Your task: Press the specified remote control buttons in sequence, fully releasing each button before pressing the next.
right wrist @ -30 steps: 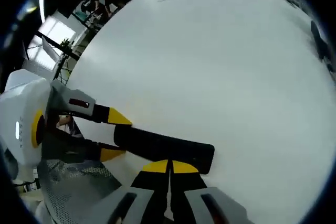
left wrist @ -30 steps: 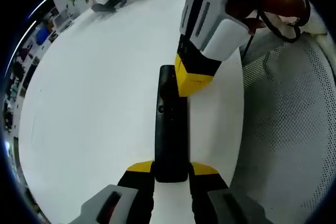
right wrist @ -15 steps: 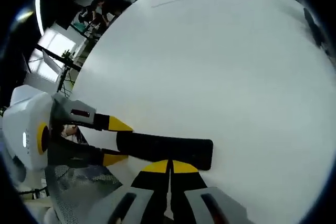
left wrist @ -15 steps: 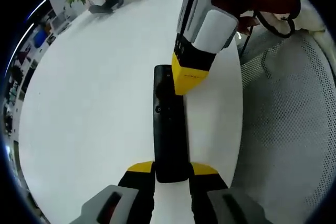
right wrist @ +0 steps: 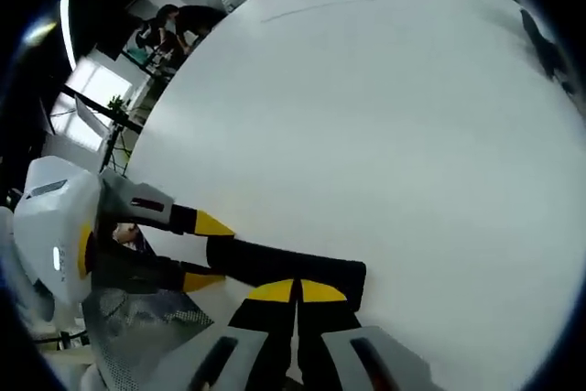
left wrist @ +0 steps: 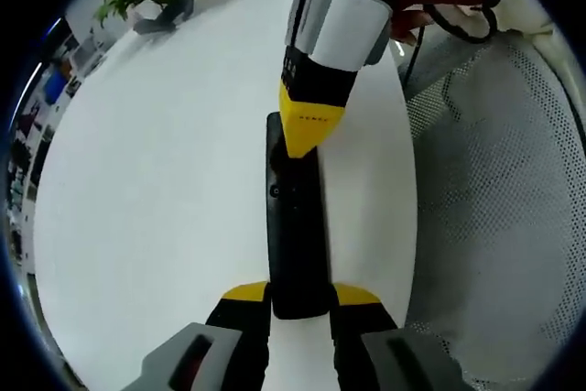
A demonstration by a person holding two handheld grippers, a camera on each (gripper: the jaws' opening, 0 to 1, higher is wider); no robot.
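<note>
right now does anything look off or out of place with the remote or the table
Nothing stands out. The black remote lies flat on the white table, clamped at one end by the left gripper, while the right gripper, jaws together, sits over its far end.

Left gripper view looks close along the remote [left wrist: 295,226] from its near end, down onto the white table [left wrist: 156,180]. Right gripper view looks steeply down at the remote's [right wrist: 284,267] far end, crosswise. Both share remote and table
</note>
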